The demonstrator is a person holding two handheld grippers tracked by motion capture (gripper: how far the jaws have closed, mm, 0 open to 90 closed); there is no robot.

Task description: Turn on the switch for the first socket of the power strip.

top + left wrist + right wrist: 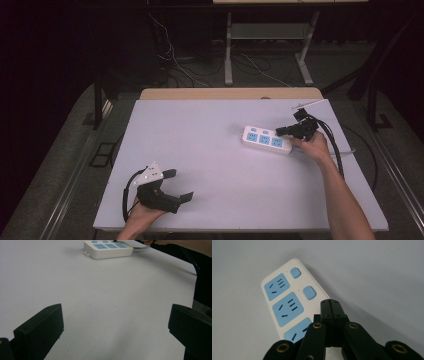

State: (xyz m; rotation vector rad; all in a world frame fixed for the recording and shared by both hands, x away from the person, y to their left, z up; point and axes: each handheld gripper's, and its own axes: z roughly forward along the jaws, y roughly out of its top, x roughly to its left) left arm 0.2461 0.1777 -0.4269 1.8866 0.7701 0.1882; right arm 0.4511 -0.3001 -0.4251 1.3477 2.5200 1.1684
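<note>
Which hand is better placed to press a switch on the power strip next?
Right. Its tongs hang shut over the power strip, beside the blue switches. The left tongs sit open, far off at the near edge.

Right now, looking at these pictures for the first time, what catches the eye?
A white plastic power strip with blue sockets lies toward the right of the white table. The right black two-jaw gripper hovers over its right end, jaws pressed shut. Near the front left edge the left gripper rests with its jaws wide open.
</note>
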